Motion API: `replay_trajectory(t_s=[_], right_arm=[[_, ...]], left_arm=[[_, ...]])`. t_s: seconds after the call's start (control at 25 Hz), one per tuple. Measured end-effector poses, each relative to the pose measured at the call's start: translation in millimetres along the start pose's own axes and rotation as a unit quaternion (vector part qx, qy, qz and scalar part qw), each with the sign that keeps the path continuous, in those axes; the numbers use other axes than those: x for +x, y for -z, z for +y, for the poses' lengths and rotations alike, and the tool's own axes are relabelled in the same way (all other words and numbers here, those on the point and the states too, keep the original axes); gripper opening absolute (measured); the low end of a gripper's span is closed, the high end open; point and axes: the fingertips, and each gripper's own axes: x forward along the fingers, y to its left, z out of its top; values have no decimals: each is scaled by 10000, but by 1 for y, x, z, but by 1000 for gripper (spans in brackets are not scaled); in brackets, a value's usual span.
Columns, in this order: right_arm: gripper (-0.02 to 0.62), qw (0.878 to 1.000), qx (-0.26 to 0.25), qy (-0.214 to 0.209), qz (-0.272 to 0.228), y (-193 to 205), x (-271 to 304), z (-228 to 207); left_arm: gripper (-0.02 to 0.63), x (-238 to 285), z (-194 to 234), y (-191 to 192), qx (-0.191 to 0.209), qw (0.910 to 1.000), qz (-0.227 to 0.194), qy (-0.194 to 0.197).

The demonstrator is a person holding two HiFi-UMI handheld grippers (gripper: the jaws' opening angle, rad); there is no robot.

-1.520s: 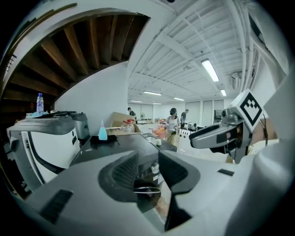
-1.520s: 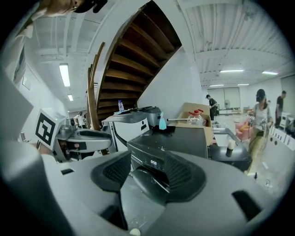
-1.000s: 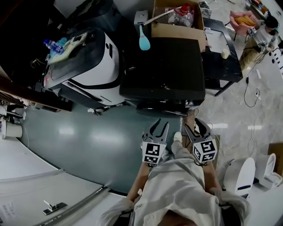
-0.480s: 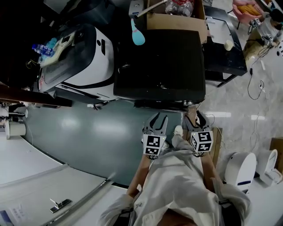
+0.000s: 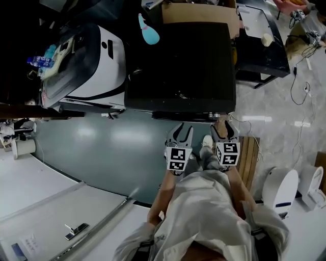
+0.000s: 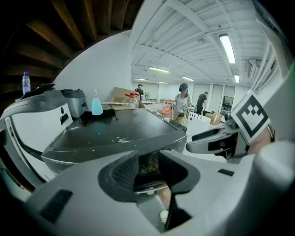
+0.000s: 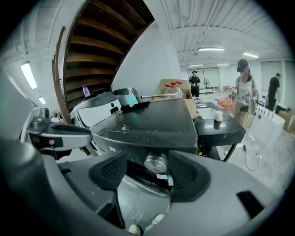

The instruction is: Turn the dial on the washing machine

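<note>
The washing machine is a black box with a flat dusty lid, seen from above in the head view. Its round silver dial sits on the front panel. In the right gripper view the dial lies straight ahead between the jaws of my right gripper. Those jaws are opening, and the pads stand apart from the dial on both sides. In the head view the right gripper is at the machine's front right corner. My left gripper hovers beside it, open, with nothing between its fingers and the machine's front beyond.
A white machine stands to the left of the black one. Behind are a cardboard box and a blue bottle. A black table stands at the right. A wooden board lies on the floor. People stand far off.
Both grippers have drawn closer to the machine's front edge. The head view has shifted, so the machine sits higher in the picture.
</note>
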Motion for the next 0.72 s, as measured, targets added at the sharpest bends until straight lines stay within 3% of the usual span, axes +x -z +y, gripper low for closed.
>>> replay_trajectory(t_s=[0.32, 0.72], right_arm=[[300, 9997, 124, 122, 198, 19, 32, -7], [318, 9966, 437, 663, 204, 41, 61, -15]], left_arm=[[144, 24, -10, 17, 12, 9995, 168, 254], [146, 37, -14, 35, 108, 9967, 185, 778]])
